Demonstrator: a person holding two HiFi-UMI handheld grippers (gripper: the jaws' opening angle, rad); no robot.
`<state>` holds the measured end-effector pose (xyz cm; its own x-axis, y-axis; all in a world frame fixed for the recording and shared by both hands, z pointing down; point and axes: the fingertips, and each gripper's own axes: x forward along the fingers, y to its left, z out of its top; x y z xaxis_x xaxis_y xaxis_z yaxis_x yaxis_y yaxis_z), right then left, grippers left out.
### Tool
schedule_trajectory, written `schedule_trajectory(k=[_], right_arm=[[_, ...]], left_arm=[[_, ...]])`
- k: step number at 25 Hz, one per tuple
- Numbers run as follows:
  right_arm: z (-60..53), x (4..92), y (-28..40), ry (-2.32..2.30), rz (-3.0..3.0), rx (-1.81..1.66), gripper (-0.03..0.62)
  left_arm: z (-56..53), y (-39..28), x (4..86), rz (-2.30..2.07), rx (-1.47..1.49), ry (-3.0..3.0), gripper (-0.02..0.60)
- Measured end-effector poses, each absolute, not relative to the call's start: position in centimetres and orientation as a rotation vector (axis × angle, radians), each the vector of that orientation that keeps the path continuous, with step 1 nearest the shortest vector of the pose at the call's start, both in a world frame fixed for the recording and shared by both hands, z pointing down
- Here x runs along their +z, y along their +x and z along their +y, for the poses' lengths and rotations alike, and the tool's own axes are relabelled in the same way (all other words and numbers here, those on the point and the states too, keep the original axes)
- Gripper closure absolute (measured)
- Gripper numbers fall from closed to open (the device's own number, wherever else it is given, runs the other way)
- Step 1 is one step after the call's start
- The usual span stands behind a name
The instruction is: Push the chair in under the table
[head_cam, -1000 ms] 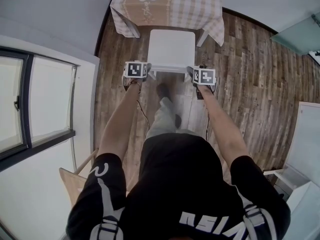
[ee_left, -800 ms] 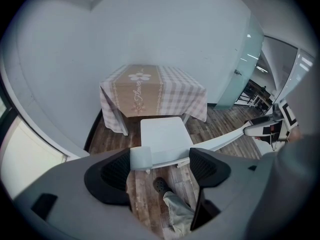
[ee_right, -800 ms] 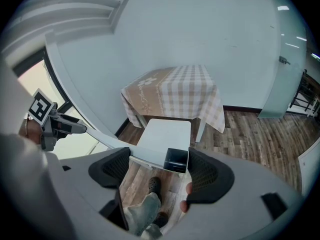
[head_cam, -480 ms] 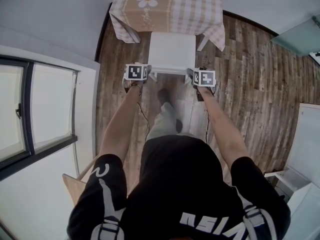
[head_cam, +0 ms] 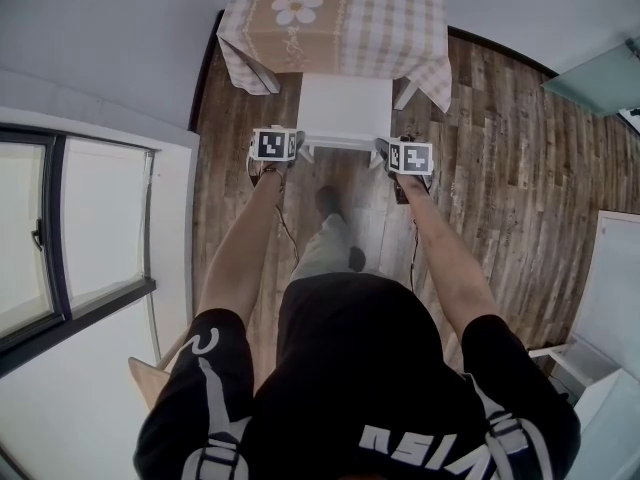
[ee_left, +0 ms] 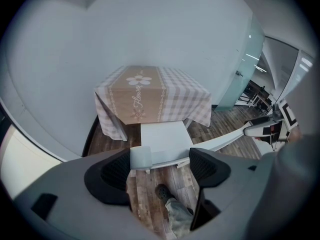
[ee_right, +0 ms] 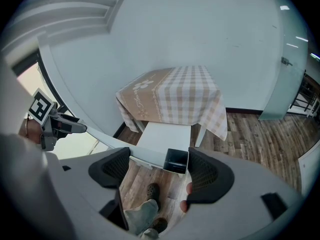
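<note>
Our left tool (ee_left: pixel 160 165) and right tool (ee_right: pixel 159 168) stand wide open, each straddling an end of the white chair (head_cam: pixel 345 106) at its top rail (head_cam: pixel 345 144), gripping nothing. Its seat is partly under the cloth-covered desk (head_cam: pixel 390 18). It looks rigid and probably light, so we should push both rail ends evenly.

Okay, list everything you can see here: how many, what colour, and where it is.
table: one, beige and white checked cloth with a flower, top centre by the wall
chair: one, white, seat front at the cloth's hem
window: one, dark frame, left
floor: dark wood planks
glass panel: one, pale green, upper right
shoes: two, dark, behind the chair
left gripper: grey, jaws apart, at the chair back's left end
right gripper: grey, jaws apart, at its right end
</note>
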<state>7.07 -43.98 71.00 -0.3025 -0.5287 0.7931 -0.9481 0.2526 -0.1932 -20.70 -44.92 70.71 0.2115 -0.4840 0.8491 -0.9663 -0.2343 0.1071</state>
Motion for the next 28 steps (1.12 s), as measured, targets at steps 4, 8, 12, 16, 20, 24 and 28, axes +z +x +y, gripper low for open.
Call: schedule_trajectory(k=[4,8,12,16,20,24,28], right_arm=[[-45.6,71.1,7.1,1.342,-1.928,0.915,0.212],[-47.2,71.1,7.0,1.348,-1.927,0.919,0.212],[-48.8,71.2,6.8,1.356,-1.923,0.922,0.212],[-50.2,71.2,6.6,1.36,-1.914,0.924,0.212],[-51.2,71.3,6.6,1.36,-1.898,0.933,0.212],[-52.2,71.3,6.2,1.369,-1.886,0.937,0.212],[-53.3,71.3,5.7,1.374,-1.873,0.945,0.212]], left_arm=[[-46.7,-20.7,70.7,-1.343,0.931,1.824,0.204],[-48.4,-20.8,70.8,-1.342,0.931,1.828,0.204],[-50.2,-21.0,70.8,-1.337,0.93,1.836,0.204],[-51.6,-21.2,70.9,-1.331,0.93,1.838,0.204],[-52.8,-21.2,70.9,-1.327,0.936,1.844,0.204],[-54.1,-21.6,70.9,-1.314,0.947,1.844,0.204],[-55.6,-22.0,70.9,-1.305,0.962,1.85,0.204]])
